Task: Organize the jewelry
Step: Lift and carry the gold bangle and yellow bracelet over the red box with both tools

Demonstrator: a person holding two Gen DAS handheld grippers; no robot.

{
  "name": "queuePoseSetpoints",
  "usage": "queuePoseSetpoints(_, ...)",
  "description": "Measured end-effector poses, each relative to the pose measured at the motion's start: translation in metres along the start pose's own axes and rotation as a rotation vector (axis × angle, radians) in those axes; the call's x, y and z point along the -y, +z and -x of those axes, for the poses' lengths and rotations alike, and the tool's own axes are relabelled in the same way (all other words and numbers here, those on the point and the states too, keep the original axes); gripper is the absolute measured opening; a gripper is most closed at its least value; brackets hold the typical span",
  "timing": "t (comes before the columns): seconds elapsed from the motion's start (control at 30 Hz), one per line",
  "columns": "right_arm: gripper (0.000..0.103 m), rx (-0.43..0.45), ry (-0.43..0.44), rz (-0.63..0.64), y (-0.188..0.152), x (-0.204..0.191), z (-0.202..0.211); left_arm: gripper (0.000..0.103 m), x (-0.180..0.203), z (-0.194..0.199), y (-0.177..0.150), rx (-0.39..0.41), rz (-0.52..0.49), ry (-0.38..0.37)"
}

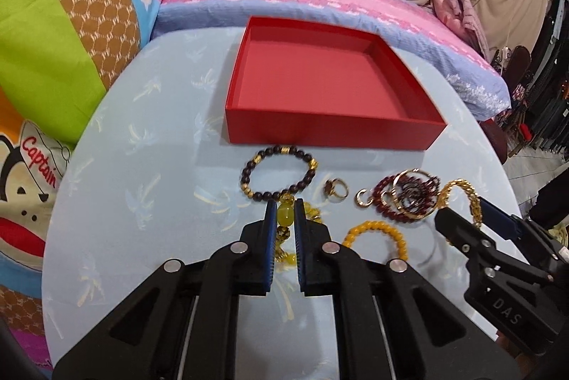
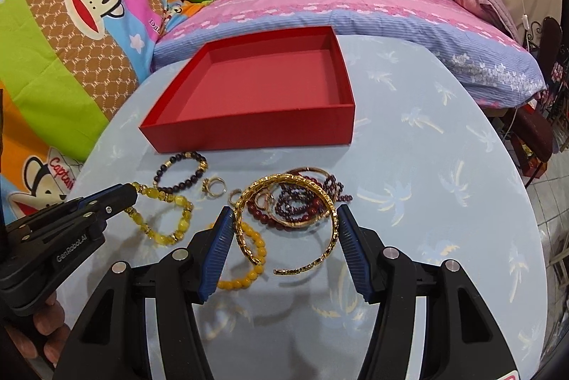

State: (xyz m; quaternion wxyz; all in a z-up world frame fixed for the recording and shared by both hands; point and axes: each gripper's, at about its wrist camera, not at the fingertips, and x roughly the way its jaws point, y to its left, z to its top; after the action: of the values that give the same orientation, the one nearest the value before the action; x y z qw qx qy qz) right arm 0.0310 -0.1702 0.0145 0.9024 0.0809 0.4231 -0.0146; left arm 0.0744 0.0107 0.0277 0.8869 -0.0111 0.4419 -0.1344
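The red box (image 2: 249, 102) sits open-topped on the pale blue surface (image 2: 426, 166), and everything else lies on the near side of it. Farthest to the left of the box's front wall, the left tool (image 1: 285, 206) has its blue pads pressed in on a large bead of the yellow bead bracelet (image 2: 160, 220); the rest of that bracelet trails below the pads onto the surface. Just in front of the box's left corner lies the dark bead bracelet (image 2: 181, 175) with gold spacers, flat and apart from the wall. Beside it, toward the box's middle, is a small gold ring (image 2: 213, 186). Nearer than the ring lies an orange bead bracelet (image 2: 249, 259). In front of the box's right half sits a tangle of garnet-red bead strands (image 2: 306, 202) and thin gold hoops. The right tool (image 2: 284, 220) is pinching a gold chain bangle (image 2: 284, 188) across its width, one pad on each side, the bangle tilted above the tangle.
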Motion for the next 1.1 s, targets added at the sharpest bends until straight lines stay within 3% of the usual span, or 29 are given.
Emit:
queuePoseSetpoints(0.23, 0.057, 0.043, 0.036, 0.033, 0.038, -0.004, 0.01, 0.009, 0.014, 0.021, 0.036, 0.06, -0.06, -0.011)
queuePoseSetpoints(0.47, 0.057, 0.077, 0.057, 0.057, 0.103, -0.005, -0.006, 0.009, 0.023, 0.016, 0.103, 0.151, -0.094, -0.01)
queuePoseSetpoints(0.77, 0.057, 0.065, 0.034, 0.077, 0.181, -0.006, -0.063, 0.009, 0.023, -0.042, 0.178, 0.176, -0.105, 0.029)
queuePoseSetpoints(1.1, 0.057, -0.017, -0.006, 0.081, 0.215, -0.006, -0.139, 0.009, 0.013, -0.119, 0.208, 0.114, -0.108, 0.069)
